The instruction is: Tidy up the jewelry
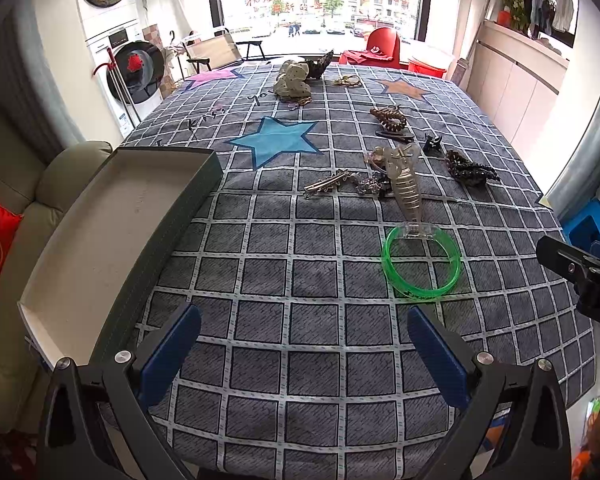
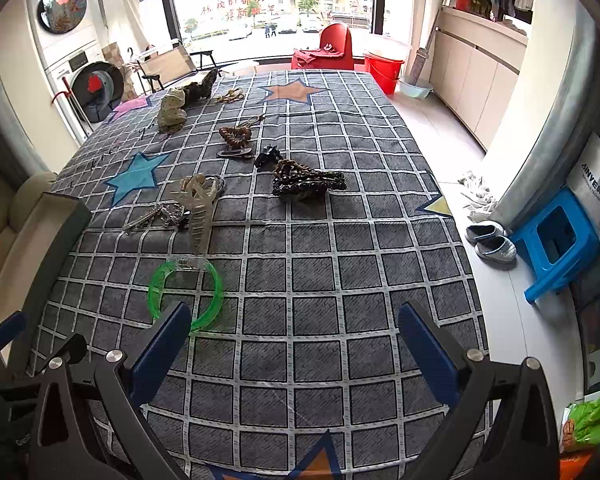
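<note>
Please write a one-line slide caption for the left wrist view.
Open left gripper above checked cloth, green bangle ahead, empty box left.

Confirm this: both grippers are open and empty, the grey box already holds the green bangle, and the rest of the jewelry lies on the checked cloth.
Not quite. The translucent green plastic bangle lies on the grey checked cloth, not in the open grey cardboard box, as the left wrist view shows. The left gripper and right gripper are open and empty.

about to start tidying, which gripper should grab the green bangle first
Probably the right. The green bangle lies just beyond the open right gripper, by its left finger. The left gripper, also open, sits nearer the empty box.
</note>
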### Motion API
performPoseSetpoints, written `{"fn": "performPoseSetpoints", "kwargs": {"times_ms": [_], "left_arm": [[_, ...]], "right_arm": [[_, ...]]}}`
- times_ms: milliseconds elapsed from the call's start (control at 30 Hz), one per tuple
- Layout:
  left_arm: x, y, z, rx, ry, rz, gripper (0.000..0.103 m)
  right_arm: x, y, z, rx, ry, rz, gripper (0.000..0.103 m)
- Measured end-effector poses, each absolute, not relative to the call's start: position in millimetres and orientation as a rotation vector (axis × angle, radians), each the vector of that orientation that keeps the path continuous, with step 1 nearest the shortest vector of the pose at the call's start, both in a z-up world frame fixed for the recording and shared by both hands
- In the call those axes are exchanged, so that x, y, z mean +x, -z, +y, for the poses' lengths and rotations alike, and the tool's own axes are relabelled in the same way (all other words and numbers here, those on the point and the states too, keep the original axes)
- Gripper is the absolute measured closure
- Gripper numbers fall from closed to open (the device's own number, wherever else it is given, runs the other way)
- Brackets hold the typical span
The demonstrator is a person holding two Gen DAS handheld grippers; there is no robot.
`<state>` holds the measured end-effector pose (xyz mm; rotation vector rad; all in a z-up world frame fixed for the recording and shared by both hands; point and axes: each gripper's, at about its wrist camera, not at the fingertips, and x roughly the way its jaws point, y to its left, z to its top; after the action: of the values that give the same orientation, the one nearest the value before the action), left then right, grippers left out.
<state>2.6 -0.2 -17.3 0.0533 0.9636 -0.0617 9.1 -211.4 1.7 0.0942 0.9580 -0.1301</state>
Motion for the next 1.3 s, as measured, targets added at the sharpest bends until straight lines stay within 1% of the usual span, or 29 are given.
{"fn": "performPoseSetpoints", "kwargs": {"times_ms": [367,733,1100,1267,1300], "left_arm": [[7.6,22.1,1.3,0.050,0.062,0.982,0.000],[42.6,42.7,23.4,0.004,0.051,1.021,0.000],[100.8,59.4,22.8,0.041,0.071,0.977,0.000],[126.4,64.9,17.8,0.054,0.096,0.957,0.000],[130.8,65.6,16.4,0.053,0.100,0.957,0.002]], "right_arm": [[10.9,5.6,-216.0,0.099,0.132,0.977,0.000],[24.3,27.1,-224.2,0.120,0.131,1.026,0.000],[68.7,33.2,-259.1,0.155,0.158,1.012,0.000],[97.0,39.4,-281.0,0.226,0.139,1.013,0.000],[103.1,41.7,-285.9,0.255,0.128,1.016,0.000]]}}
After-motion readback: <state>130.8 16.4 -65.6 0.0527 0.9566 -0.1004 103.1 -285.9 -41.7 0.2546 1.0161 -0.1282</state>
